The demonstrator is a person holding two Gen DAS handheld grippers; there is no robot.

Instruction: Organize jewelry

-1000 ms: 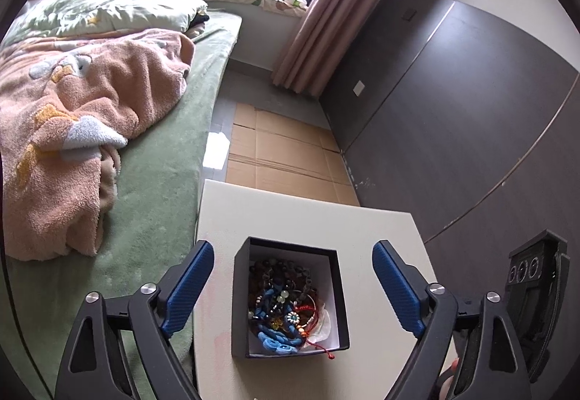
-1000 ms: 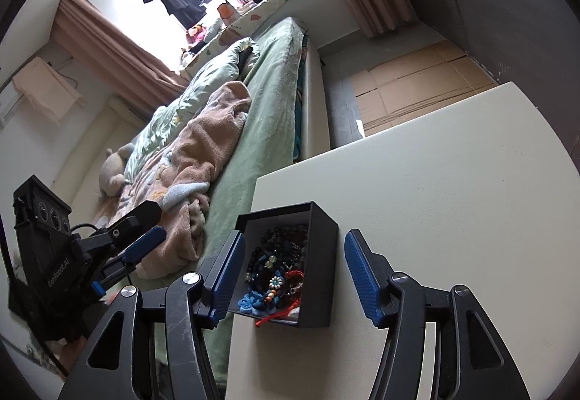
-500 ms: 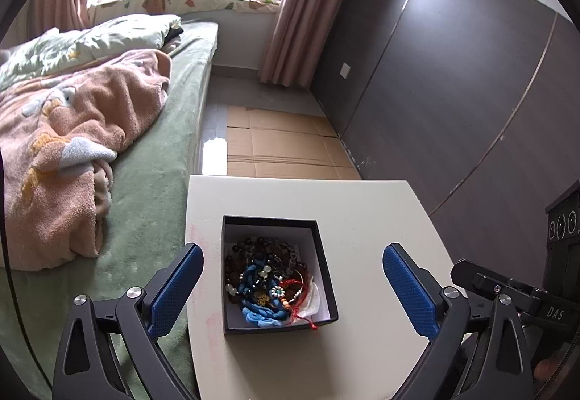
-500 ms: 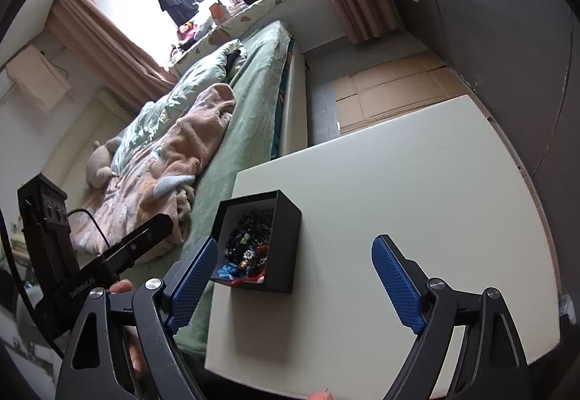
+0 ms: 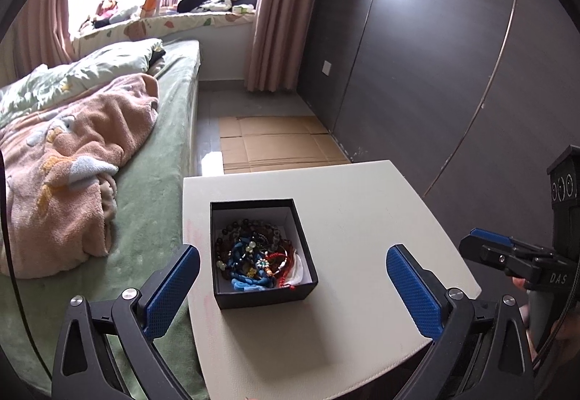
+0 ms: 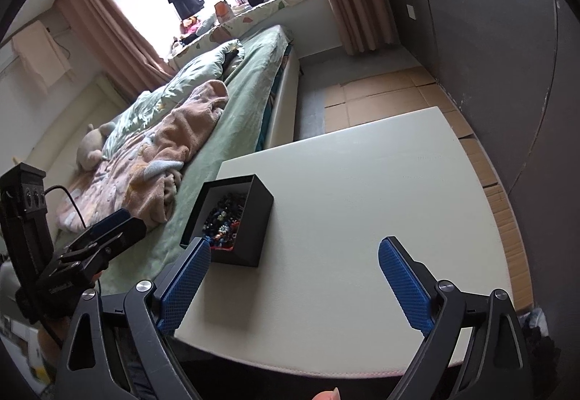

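Black box (image 5: 259, 255) of tangled bracelets (image 5: 253, 260) on table (image 5: 362, 219), lidless for access. Your left gripper (image 5: 290, 287) and right gripper (image 6: 291, 278) near box, jaws opening wide, nothing held.

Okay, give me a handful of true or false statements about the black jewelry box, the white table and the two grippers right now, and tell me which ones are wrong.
1. The square black cardboard jewelry box has no lid on it. True.
2. The box sits on the green bedspread. False: it stands on the white rectangular table, near the edge on the bed's side.
3. The left gripper is clamped on the box. False: its blue pads stand apart on either side of the box, touching nothing.
4. A tangle of beaded bracelets and red and blue cords lies inside the box. True.
5. The right gripper holds a bracelet. False: its jaws are opening with nothing between them.
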